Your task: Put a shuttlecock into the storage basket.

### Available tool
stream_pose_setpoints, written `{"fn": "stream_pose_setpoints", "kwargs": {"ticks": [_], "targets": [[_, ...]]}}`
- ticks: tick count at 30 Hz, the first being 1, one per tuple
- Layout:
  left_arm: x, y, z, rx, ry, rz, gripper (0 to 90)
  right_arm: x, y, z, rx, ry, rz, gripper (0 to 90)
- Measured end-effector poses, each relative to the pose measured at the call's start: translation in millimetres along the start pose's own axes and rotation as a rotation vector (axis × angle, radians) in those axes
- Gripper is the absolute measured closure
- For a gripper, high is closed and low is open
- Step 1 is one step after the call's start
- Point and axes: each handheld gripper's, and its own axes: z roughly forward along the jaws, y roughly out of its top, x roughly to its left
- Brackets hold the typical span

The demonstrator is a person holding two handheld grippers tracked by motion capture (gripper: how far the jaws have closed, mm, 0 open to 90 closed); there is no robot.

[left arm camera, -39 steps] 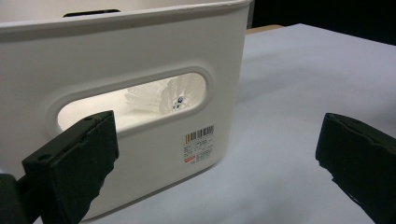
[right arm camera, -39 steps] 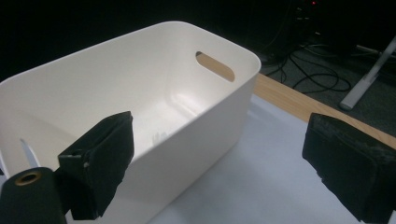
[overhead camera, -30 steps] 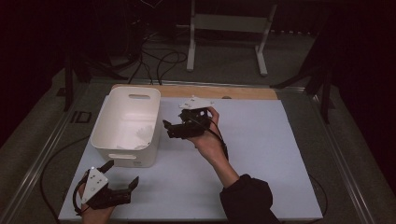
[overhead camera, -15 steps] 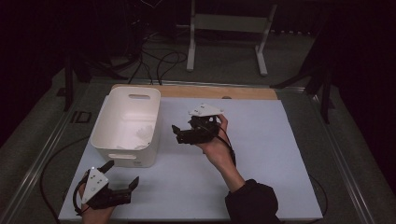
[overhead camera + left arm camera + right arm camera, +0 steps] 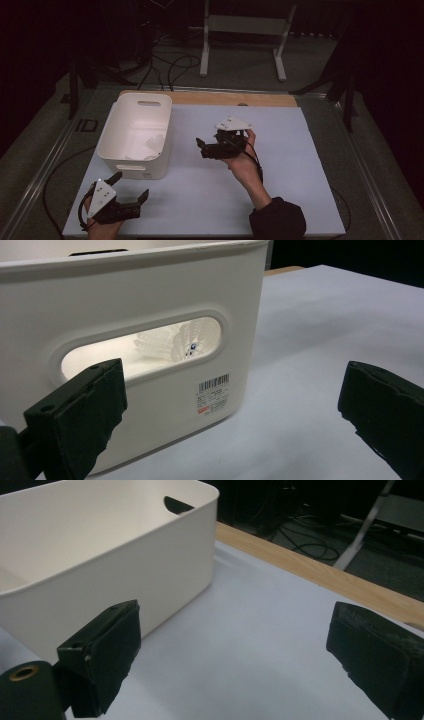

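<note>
A white plastic bin (image 5: pixel 134 169) stands at the left of the white table top (image 5: pixel 295 165). White shuttlecocks (image 5: pixel 155 144) lie inside it, and through the bin's handle slot they appear as shuttlecocks (image 5: pixel 172 342) in the left gripper view. My left gripper (image 5: pixel 131 185) is held at the near left corner, just in front of the bin, open and empty, and the left gripper (image 5: pixel 230 410) faces the bin wall (image 5: pixel 150 295). My right gripper (image 5: pixel 201 148) is held above the table's middle, to the right of the bin, open and empty. The right gripper (image 5: pixel 235 660) points at the bin's side (image 5: pixel 150 575).
A wooden strip (image 5: pixel 210 98) runs along the table's far edge. Beyond it on the floor are a metal stand (image 5: pixel 240 25) and cables (image 5: pixel 170 65). A barcode label (image 5: pixel 214 385) is stuck on the bin's near wall.
My right gripper has drawn back from the bin, moving right and toward the person. The left gripper has stayed in place.
</note>
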Motion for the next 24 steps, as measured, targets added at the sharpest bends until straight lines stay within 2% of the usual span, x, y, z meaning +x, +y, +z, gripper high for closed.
{"fn": "stream_pose_setpoints", "kwargs": {"ticks": [9,16,18,24], "targets": [[0.1,-0.1,-0.1,-0.001,0.001,-0.002,0.0,-12.8,-20.0,-14.3,-0.006,-0.028,0.015,7.2],[-0.4,-0.2,0.4,0.001,0.001,-0.002,0.0,-23.8,-37.2,-28.9,-0.001,-0.028,0.036,7.1],[-0.2,-0.2,0.2,0.001,0.002,0.0,0.0,-25.4,-39.9,-35.3,-0.015,-0.034,0.031,7.1],[0.1,-0.3,0.0,0.0,0.004,-0.003,0.0,-29.5,-49.4,-52.4,0.002,-0.067,0.003,7.0]]}}
